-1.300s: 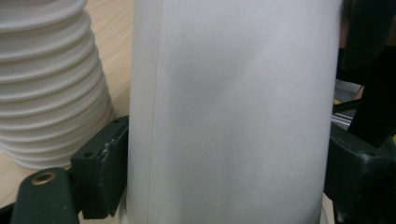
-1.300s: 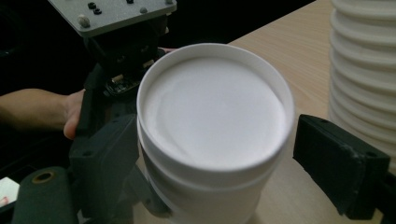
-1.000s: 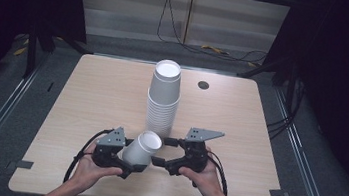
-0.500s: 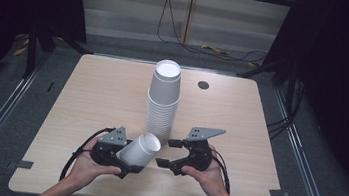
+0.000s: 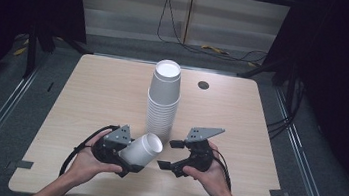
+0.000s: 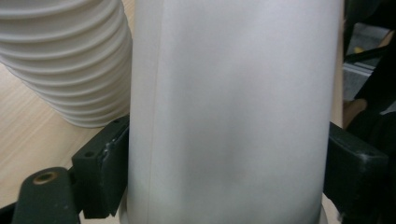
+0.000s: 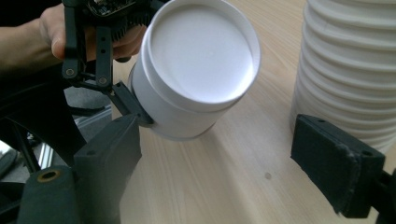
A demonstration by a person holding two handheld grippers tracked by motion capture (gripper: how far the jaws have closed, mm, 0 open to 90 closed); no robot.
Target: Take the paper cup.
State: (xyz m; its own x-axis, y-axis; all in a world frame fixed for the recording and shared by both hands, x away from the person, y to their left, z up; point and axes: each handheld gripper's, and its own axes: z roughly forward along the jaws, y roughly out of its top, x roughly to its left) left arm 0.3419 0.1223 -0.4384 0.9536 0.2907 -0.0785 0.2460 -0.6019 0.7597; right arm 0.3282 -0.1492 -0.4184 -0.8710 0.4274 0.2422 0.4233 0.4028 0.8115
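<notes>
One white paper cup [image 5: 142,150] is sitting between the two black jaws of the left gripper [image 5: 127,160]. The jaws are pressing on its sides, one on each side, so the cup is being held tight. In the left gripper view the white paper cup [image 6: 231,112] is standing right up the middle, with a jaw touching it on the left and a jaw touching it on the right. The cup is tipping over sideways above the light wooden table [image 5: 97,93], and its flat round end is pointing toward the right gripper [image 5: 169,154].

The right gripper is holding nothing. Its jaws are standing wide apart. In the right gripper view the cup [image 7: 196,70] is hanging just past the left jaw, and is not touching either jaw.

A tall stack of white paper cups [image 5: 163,99] is standing upside down on the table, just behind both grippers. The held cup is near the bottom of the stack, a little to its left.
</notes>
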